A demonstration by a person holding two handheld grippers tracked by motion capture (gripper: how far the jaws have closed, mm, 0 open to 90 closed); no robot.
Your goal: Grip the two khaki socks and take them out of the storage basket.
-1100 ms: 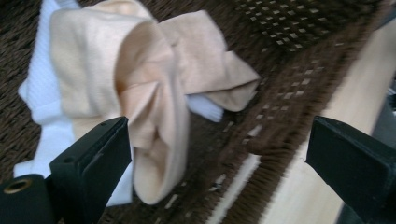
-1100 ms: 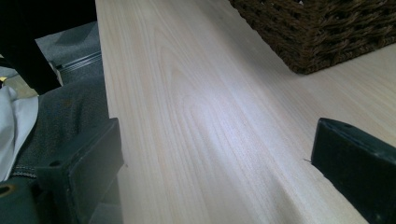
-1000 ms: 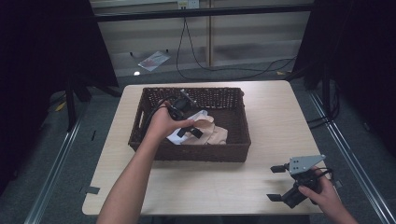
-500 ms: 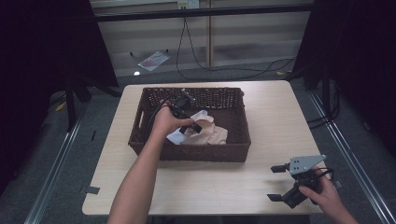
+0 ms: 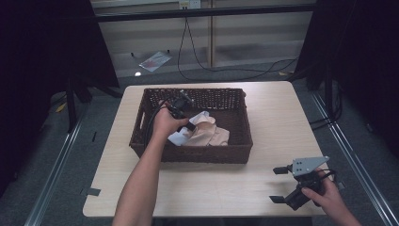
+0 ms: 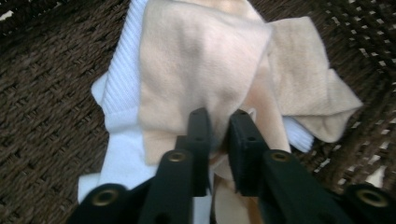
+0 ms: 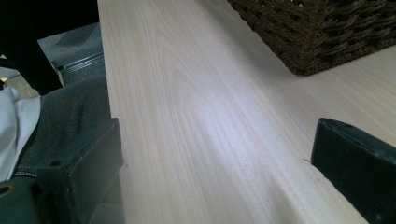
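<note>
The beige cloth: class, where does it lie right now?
In the high view, the beige cloth lies inside the wicker basket, on a white cloth, pinched by the left gripper.

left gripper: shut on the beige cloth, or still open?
Shut on it. The left gripper has just been closing, and its jaws now pinch a fold of the beige cloth lying in the wicker basket.

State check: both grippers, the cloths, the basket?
left gripper: jaws just closed, pinching the beige cloth
beige cloth: crumpled, lying on the white cloth, in the basket
white cloth: spread under the beige one
basket: upright on the table
right gripper: open, resting on the table
</note>
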